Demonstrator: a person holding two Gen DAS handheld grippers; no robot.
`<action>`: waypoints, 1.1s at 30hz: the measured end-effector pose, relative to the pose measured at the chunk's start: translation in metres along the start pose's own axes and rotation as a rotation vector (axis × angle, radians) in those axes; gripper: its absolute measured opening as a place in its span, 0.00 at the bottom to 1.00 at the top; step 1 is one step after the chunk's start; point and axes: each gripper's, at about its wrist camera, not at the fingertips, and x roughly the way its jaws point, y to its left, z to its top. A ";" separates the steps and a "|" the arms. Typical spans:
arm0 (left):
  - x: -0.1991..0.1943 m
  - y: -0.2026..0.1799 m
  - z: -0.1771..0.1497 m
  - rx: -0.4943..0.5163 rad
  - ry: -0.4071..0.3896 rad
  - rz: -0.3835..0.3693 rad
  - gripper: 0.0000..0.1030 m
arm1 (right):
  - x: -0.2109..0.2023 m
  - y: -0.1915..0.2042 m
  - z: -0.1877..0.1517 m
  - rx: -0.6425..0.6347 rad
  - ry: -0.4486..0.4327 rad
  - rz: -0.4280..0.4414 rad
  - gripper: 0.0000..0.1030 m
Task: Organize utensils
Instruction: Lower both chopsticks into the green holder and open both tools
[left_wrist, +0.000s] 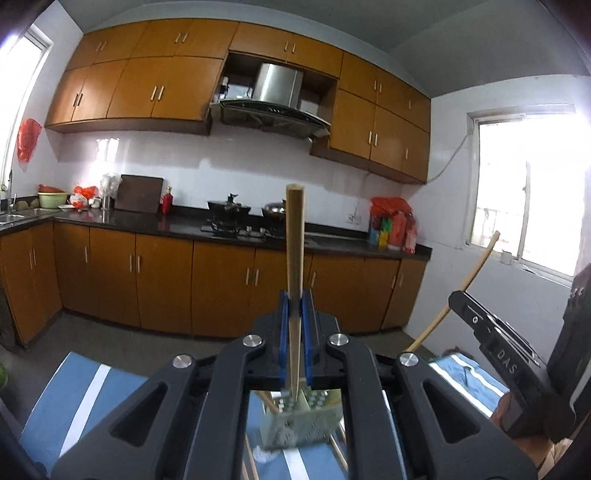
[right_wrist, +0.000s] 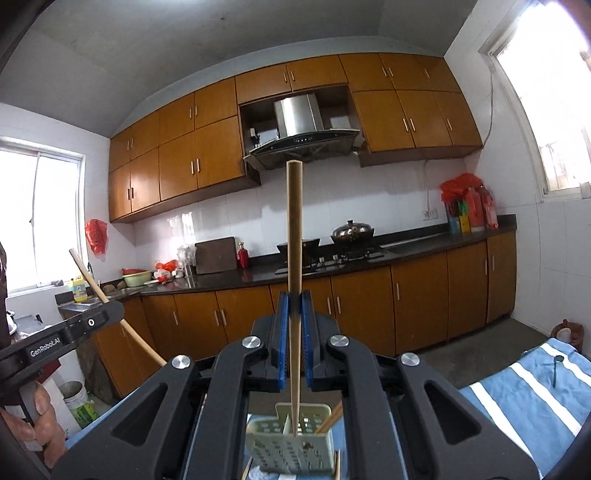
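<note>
My left gripper (left_wrist: 295, 306) is shut on a wooden chopstick (left_wrist: 295, 240) that stands upright between its blue pads (left_wrist: 283, 317). Below it, a pale green perforated utensil holder (left_wrist: 295, 424) sits on the blue striped cloth (left_wrist: 85, 398), blurred. My right gripper (right_wrist: 295, 306) is likewise shut on a second chopstick (right_wrist: 294, 229), whose lower tip hangs over the same holder (right_wrist: 288, 443). One more chopstick (right_wrist: 330, 421) leans in that holder. Each view shows the other gripper at its edge: the right gripper (left_wrist: 458, 301) in the left wrist view, the left gripper (right_wrist: 110, 308) in the right wrist view.
A kitchen lies ahead: orange cabinets, a black countertop (left_wrist: 177, 225), a stove with a pot (right_wrist: 352, 230) and a range hood (left_wrist: 273, 107). Loose chopsticks (left_wrist: 251, 461) lie on the cloth beside the holder. A person's hand (right_wrist: 40, 417) grips the left tool's handle.
</note>
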 end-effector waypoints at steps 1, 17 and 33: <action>0.006 0.000 -0.002 0.003 -0.001 0.007 0.08 | 0.004 -0.001 -0.002 0.002 -0.004 -0.005 0.07; 0.070 0.018 -0.053 -0.018 0.089 0.006 0.08 | 0.046 -0.011 -0.046 0.041 0.110 -0.025 0.07; 0.031 0.036 -0.036 -0.065 0.074 0.034 0.24 | 0.007 -0.012 -0.023 0.033 0.105 -0.038 0.36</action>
